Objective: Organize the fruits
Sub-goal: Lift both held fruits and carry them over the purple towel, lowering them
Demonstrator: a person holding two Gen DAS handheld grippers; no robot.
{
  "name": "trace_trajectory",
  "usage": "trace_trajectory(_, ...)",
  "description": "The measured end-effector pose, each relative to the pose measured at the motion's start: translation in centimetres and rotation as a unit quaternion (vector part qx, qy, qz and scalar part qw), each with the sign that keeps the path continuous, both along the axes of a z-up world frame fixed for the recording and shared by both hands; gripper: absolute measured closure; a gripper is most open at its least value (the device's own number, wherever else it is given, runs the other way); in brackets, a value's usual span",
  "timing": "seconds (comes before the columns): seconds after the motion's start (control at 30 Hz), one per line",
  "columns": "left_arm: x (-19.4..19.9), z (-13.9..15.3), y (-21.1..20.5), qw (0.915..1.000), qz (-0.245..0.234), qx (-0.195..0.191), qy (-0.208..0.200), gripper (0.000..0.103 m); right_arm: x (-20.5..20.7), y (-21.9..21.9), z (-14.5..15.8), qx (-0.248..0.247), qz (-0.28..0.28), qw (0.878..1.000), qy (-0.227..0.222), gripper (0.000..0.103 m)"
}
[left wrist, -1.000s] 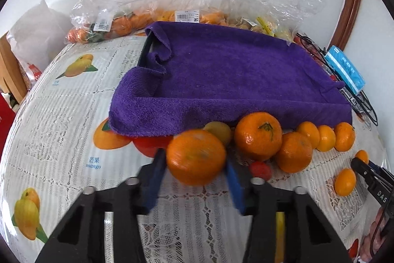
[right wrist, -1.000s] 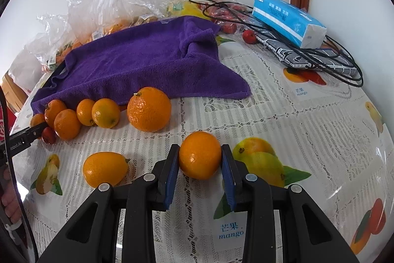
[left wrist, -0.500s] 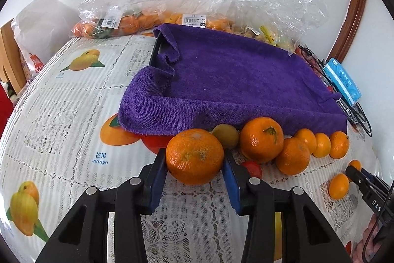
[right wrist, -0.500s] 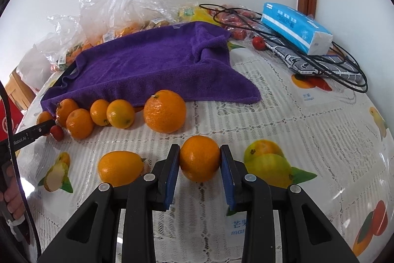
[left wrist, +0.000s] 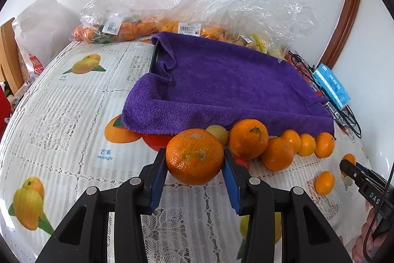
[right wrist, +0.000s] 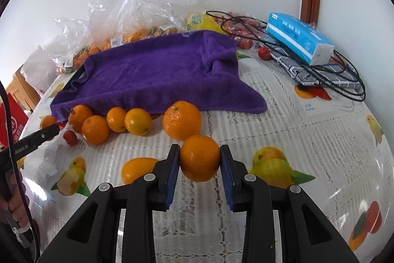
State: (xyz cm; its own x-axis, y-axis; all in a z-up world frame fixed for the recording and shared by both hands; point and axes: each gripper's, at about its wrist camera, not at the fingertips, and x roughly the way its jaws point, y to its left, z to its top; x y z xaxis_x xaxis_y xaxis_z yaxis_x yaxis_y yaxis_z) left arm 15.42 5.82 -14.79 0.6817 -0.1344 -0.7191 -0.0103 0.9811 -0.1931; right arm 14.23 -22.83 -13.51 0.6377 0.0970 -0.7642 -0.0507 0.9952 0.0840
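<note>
My left gripper is shut on a large dimpled mandarin, held just above the tablecloth in front of the purple towel. Behind it lies a row of loose oranges and a small yellowish fruit. In the right wrist view my right gripper is shut on a smaller orange, lifted off the cloth. A bigger orange sits right behind it, an oval kumquat to its left. The purple towel drapes over a dark tray.
Clear plastic bags of fruit line the back wall. A blue tissue pack, black cables and small red fruits sit at the right. A red fruit lies near the left gripper's tip. The fruit-print tablecloth covers the table.
Both grippers have kept their fruit. The right gripper has risen a little with its orange; the big orange behind now looks closer to it. The left view has tilted slightly.
</note>
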Motion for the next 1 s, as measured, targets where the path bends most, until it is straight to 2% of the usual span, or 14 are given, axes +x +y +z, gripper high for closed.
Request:
trace_trajectory(0.2,-0.1,2.4,0.0,0.9999,-0.004,0.006,-0.014,0.062,1.0,0.7,2.1,-0.001,0.001,1.000,-0.016,0.071)
trace_trajectory(0.53,2.2,6.2,-0.3,0.9995,-0.014,0.013,-0.026,0.062,4.8,2.1,6.2,0.011,0.030,0.998,-0.050,0.071)
trace_trajectory(0.77,4.0,6.9,-0.3,0.9996,-0.018,-0.005,-0.023,0.062,5.5,2.8,7.3,-0.008,0.044,0.997,-0.060,0.071)
trace_trajectory(1.0,5.5,6.7,-0.4,0.9994,-0.013,-0.005,-0.030,0.062,7.8,2.6,6.7,0.016,0.032,0.998,-0.059,0.071)
